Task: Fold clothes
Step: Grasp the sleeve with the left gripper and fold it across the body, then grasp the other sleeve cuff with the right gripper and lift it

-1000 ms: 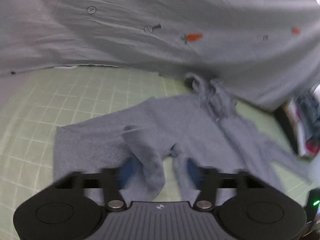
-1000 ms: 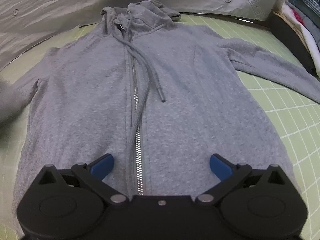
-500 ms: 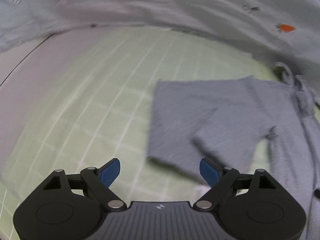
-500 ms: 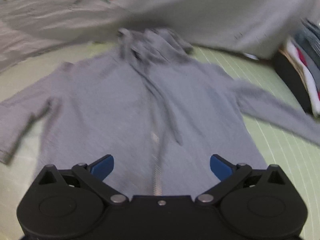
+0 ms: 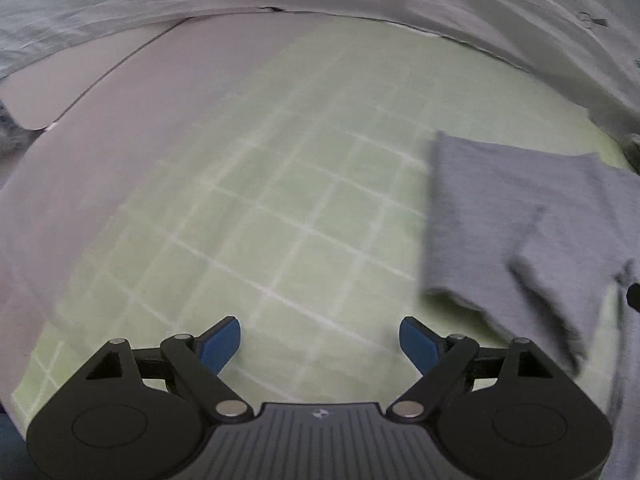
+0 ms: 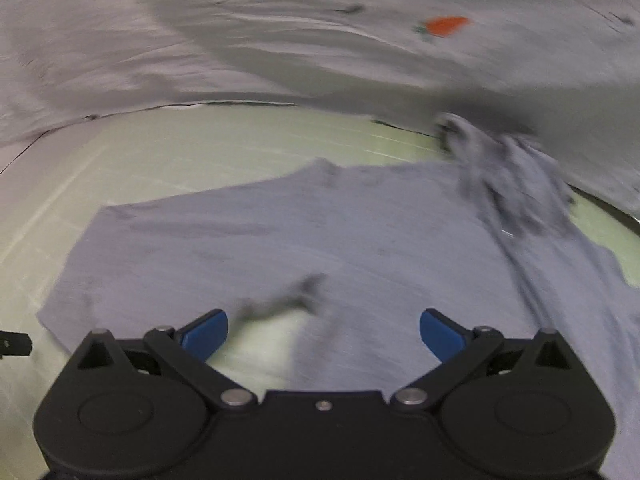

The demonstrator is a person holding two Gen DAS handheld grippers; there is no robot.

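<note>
The hoodie [image 6: 360, 248] lies spread on the green mat [image 5: 280, 200], one sleeve [image 5: 500, 232] out sideways. Both the left gripper [image 5: 320, 340] and right gripper [image 6: 324, 330] have jaws apart, empty. A one-layer pinch could drag the body askew.

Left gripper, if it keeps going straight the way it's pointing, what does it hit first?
Probably the bare green grid mat: the open left gripper points at it, with the grey hoodie sleeve off to its right. Depth is unclear.
</note>
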